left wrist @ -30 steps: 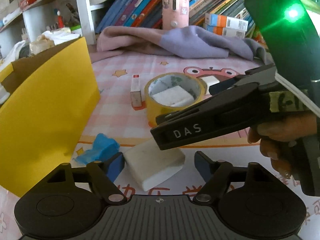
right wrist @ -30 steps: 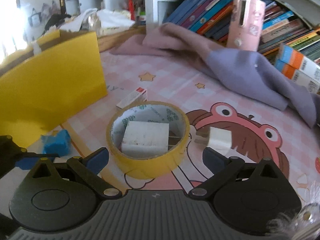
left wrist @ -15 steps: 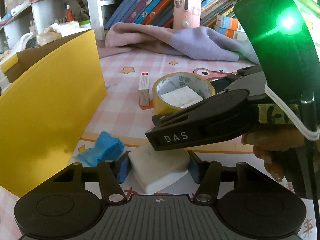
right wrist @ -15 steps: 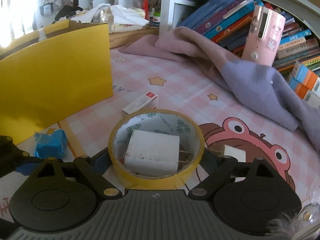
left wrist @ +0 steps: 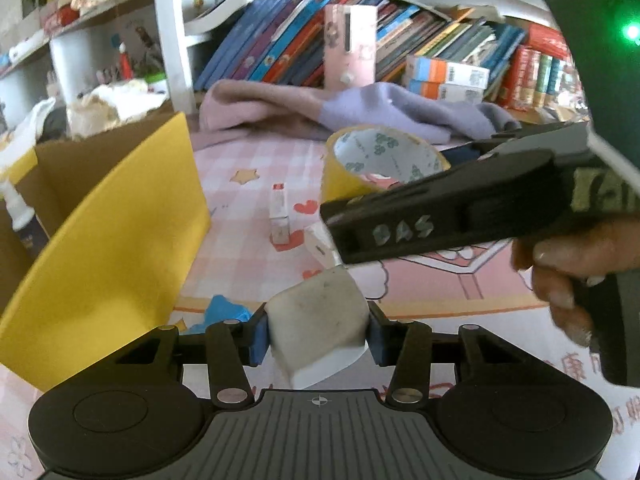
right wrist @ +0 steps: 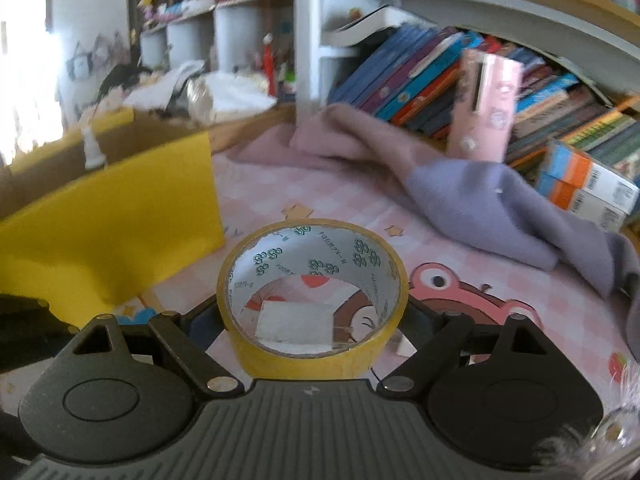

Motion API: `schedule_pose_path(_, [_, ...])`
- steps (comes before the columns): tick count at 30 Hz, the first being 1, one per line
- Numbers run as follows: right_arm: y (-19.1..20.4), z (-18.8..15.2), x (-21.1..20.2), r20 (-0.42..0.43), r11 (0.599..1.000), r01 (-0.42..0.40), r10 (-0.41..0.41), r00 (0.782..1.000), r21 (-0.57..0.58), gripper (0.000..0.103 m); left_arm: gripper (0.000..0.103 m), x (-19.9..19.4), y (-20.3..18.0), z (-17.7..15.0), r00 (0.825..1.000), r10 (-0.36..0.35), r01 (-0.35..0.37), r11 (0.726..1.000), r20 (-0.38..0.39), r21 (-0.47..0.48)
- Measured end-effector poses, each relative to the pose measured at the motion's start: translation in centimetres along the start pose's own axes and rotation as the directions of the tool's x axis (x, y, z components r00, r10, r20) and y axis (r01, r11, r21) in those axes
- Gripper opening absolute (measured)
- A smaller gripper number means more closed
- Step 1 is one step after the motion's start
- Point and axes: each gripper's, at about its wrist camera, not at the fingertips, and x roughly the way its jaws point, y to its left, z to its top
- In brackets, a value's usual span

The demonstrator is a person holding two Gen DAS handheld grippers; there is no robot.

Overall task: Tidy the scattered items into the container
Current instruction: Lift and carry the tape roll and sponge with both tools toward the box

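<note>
Left wrist view: a white block [left wrist: 318,322], on the mat a second ago, is now clamped in the closing left gripper [left wrist: 316,334], while a tape roll [right wrist: 314,292] is raised in the right gripper [right wrist: 314,326] beside the yellow box [left wrist: 120,248], so both are judged ready for dropping in.

A pink and purple blanket [right wrist: 452,184] lies crumpled along the back of the surface [right wrist: 260,196], which has a pink checked cover printed with stars and a cartoon frog [right wrist: 460,292]. Behind the blanket a row of leaning books [left wrist: 280,40] fills the shelf, and a pink case [right wrist: 486,108] stands upright in front of them. Just right of the blanket lie stacked orange and white boxes [right wrist: 588,184]. Well to its left, white cloths [left wrist: 108,102] are heaped.
</note>
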Motion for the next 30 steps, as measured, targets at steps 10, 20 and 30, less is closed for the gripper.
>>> schedule_pose_path(10, [-0.6, -1.0, -5.5, 0.024, 0.996, 0.027, -0.029, 0.999, 0.089, 0.089, 0.046, -3.4, -0.4, -0.8, 0.999, -0.044, 0.044, 0.997, 0.001, 0.058])
schedule_pose_path(20, [0.1, -2.9, -10.8, -0.022, 0.990, 0.088, -0.086, 0.996, 0.111, 0.089, 0.046, -8.0, 0.9, -1.0, 0.994, -0.110, 0.110, 0.992, 0.002, 0.054])
schedule_pose_path(30, [2.8, -4.2, -16.8, -0.065, 0.970, 0.172, -0.163, 0.985, 0.174, 0.089, 0.046, -12.5, 2.9, -0.6, 0.978, -0.205, 0.203, 0.978, 0.043, 0.043])
